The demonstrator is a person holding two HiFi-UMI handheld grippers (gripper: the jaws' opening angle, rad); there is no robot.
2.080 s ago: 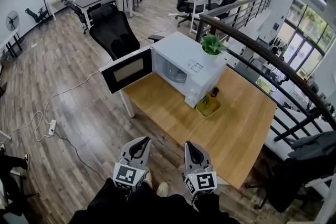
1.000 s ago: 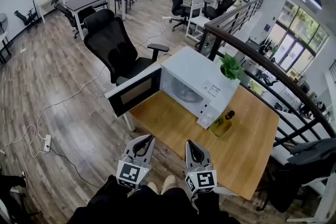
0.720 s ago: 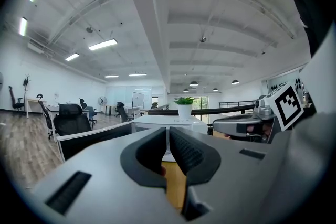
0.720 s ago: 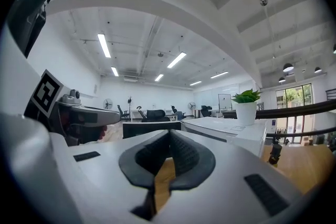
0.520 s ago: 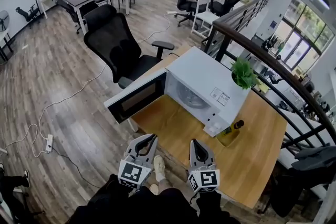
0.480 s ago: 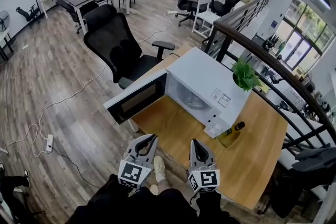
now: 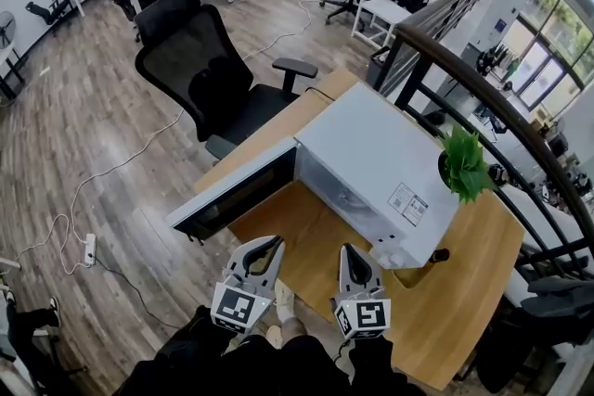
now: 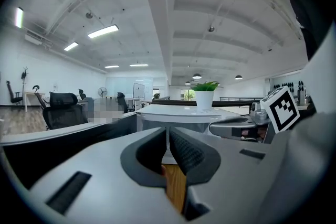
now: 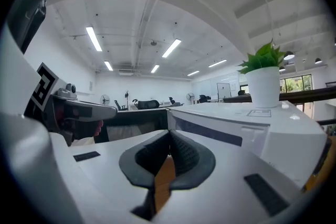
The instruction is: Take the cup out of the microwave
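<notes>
The white microwave (image 7: 371,158) stands on the wooden table (image 7: 306,241), its door (image 7: 237,195) swung wide open to the left. I see no cup; the cavity (image 7: 339,192) shows only as a shadowed opening from above. Both grippers hover side by side at the table's near edge, short of the microwave. My left gripper (image 7: 269,244) is shut with nothing in it, level with the open door. My right gripper (image 7: 350,253) is shut and empty too, in front of the microwave's front right corner. In the left gripper view the microwave (image 8: 178,113) lies beyond the jaws (image 8: 168,131); in the right gripper view it (image 9: 236,123) stands right of the jaws (image 9: 169,134).
A potted plant (image 7: 461,164) sits on the microwave's right end. A black office chair (image 7: 209,70) stands behind the table's left side. A dark railing (image 7: 492,97) runs behind the table. A bottle top (image 7: 438,254) peeks out right of the microwave. Cables and a power strip (image 7: 90,246) lie on the floor.
The view has closed in on the table: the microwave and its open door now loom larger and nearer. Both shut grippers have come forward toward the table edge.
</notes>
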